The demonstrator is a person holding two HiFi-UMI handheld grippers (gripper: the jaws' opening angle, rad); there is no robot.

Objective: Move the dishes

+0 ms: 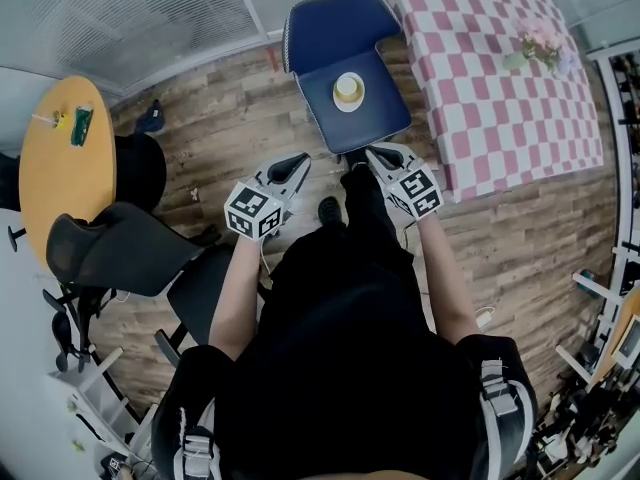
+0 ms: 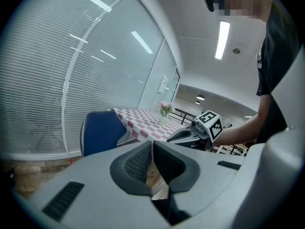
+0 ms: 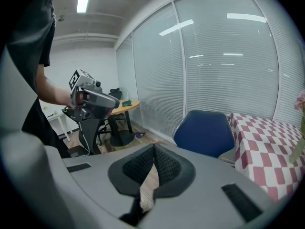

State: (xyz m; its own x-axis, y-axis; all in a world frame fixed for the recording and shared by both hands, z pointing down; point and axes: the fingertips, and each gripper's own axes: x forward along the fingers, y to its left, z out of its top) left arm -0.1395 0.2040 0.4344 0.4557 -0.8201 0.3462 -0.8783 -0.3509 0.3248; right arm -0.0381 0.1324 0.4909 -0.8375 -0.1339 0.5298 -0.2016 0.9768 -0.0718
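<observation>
Both grippers are up in front of the person, side by side and apart from each other, over the wooden floor (image 1: 240, 118). The left gripper (image 1: 297, 161) has its fingers clenched: in the left gripper view the two dark ribbed pads (image 2: 136, 162) meet at the tips with nothing between them. It's the same on the other side. The right gripper (image 1: 372, 152) has its pads (image 3: 167, 166) pressed tip to tip, and it is empty too.

The dishes are a small round white plate (image 1: 348, 102) with a pale yellow round piece (image 1: 347, 86) on top, cup or bowl, I can't tell which. They sit in the middle of the seat of a blue padded chair (image 1: 330, 28), not on any tabletop. The right gripper's tips are near the chair's front edge, and neither gripper touches the plate.

The chair stands just beside the left edge of the table with the pink-and-white checked cloth (image 1: 480, 98), up toward its far left corner. On that cloth, close to the right edge and nearer the far right corner, stands a pale vase of pink flowers (image 1: 540, 40).

Off to the left is a round orange-topped table (image 1: 60, 168) with a small green object (image 1: 81, 125) near its far edge. A black mesh office chair (image 1: 115, 253) is drawn up at its near edge.
</observation>
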